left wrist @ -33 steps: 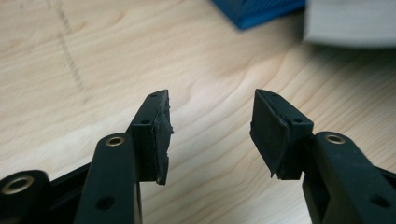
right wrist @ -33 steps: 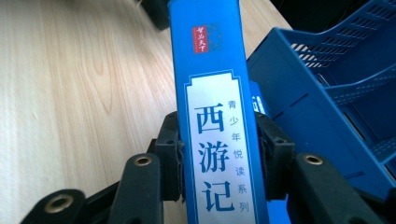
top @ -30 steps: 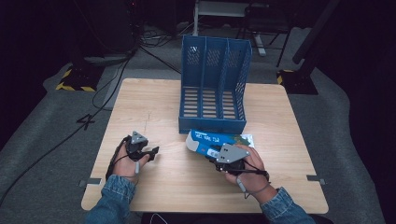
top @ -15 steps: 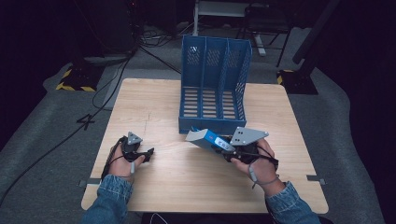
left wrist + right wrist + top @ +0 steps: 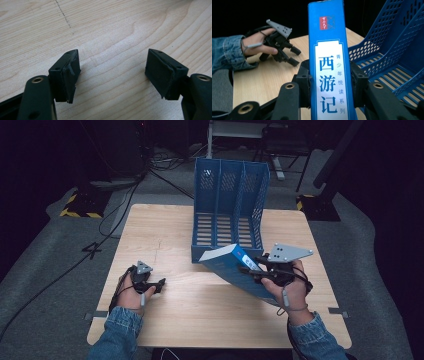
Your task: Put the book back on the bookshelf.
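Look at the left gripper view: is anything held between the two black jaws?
No: the left gripper has its jaws wide apart, with bare wooden table showing between them.

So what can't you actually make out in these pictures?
- Book, right gripper view: its foot is cut off by the bottom edge; the covers face away, only the spine shows.
- Book, high view: its near corner is hidden behind the right gripper and hand; the cover print is too small to read.
- Rack, right gripper view: cut off by the right edge, partly behind the book.
- Left gripper, left gripper view: its body is cut off below.
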`<state>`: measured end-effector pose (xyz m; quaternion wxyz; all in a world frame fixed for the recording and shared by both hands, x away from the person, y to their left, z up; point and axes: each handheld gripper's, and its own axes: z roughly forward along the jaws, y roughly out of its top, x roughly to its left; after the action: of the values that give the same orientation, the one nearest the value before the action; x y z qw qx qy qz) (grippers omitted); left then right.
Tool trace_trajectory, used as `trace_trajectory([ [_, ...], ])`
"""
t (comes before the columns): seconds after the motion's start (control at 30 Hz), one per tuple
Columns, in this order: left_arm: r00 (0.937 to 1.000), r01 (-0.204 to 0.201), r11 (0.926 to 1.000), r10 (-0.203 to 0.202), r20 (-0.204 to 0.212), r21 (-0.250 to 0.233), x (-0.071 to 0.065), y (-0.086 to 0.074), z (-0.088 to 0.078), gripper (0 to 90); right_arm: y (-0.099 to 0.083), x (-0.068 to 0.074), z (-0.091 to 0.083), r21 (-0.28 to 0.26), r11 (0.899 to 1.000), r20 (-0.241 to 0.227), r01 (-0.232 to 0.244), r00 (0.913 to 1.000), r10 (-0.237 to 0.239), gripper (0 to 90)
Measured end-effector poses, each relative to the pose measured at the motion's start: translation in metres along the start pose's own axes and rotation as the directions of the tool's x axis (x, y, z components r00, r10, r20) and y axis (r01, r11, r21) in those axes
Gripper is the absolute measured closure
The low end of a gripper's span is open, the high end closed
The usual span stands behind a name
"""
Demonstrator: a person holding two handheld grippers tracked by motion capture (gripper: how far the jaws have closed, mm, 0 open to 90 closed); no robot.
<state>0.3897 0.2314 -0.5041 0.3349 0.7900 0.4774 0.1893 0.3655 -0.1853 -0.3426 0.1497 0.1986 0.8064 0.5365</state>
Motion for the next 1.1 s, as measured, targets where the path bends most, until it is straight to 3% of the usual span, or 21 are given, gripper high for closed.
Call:
trace_trajectory([
  [0.3,1.0,0.004,1.0,-0.004,-0.001,0.001,0.0,0.001,0.001,28.1,0.004,-0.01,-0.009,-0.06,0.997,-0.004,-0.057,0.9984,0.056,61.7],
  [0.53,1.0,0.005,1.0,-0.005,0.0,0.001,-0.001,0.001,0.001,28.1,0.007,-0.023,-0.018,-0.125,0.982,-0.03,-0.141,0.9899,0.138,61.8],
  [0.87,1.0,0.005,1.0,-0.005,0.001,0.001,-0.001,0.002,0.002,28.1,0.025,-0.034,-0.028,-0.154,0.976,-0.001,-0.155,0.9877,0.156,61.8],
  [1.1,1.0,-0.001,1.0,0.001,0.006,0.005,0.0,0.007,0.007,27.2,0.045,-0.044,-0.043,-0.183,0.973,0.048,-0.141,0.9872,0.152,61.8],
])
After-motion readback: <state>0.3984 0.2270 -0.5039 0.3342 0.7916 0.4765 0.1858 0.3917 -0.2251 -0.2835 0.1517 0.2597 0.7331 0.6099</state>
